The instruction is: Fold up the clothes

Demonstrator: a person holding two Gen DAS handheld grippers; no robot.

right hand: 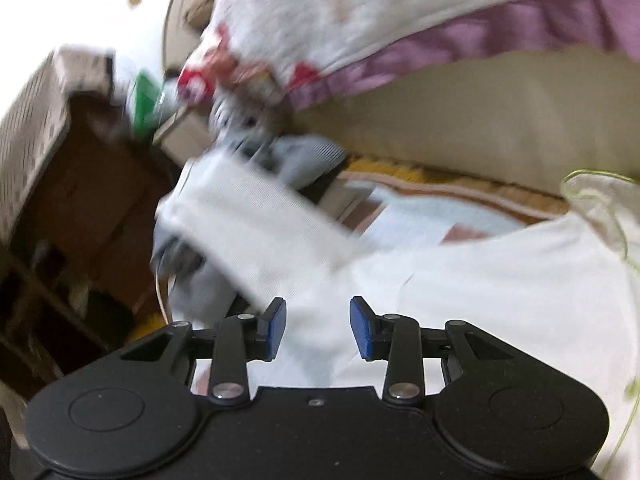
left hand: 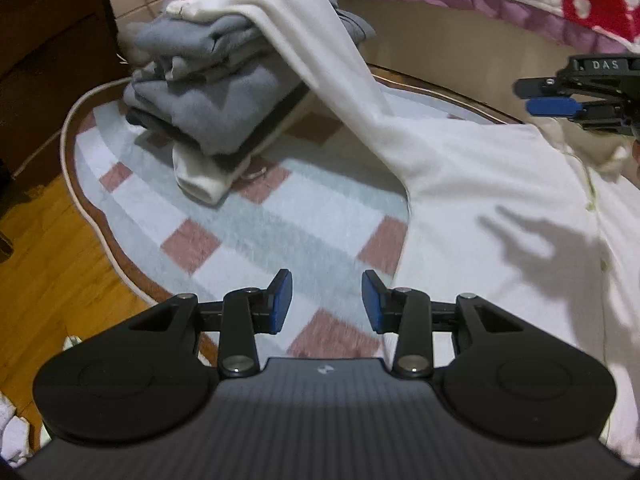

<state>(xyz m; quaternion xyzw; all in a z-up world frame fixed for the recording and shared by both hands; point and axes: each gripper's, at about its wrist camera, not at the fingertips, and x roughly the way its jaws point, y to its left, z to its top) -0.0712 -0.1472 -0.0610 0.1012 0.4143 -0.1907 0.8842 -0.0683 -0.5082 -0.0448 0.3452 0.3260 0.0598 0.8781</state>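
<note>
Left wrist view, left tongs [left hand: 327,301] spread, right tongs [right hand: 317,328] spread, white garment [left hand: 480,200] draped over grey stack [left hand: 200,92]

The left wrist camera sits behind its own fingers [left hand: 287,301] and looks down and forward, close over the checked rug [left hand: 256,220], toward the grey pile [left hand: 200,112] and the bed's edge, with the right gripper [left hand: 560,100] showing at its right border. The right wrist camera looks from low over the white garment [right hand: 500,280], tilted and blurred, toward the same pile [right hand: 304,156]. Both views share the garment [left hand: 500,208], its sleeve [left hand: 320,60] draped on the pile, the rug and the quilt [right hand: 360,20].
</note>
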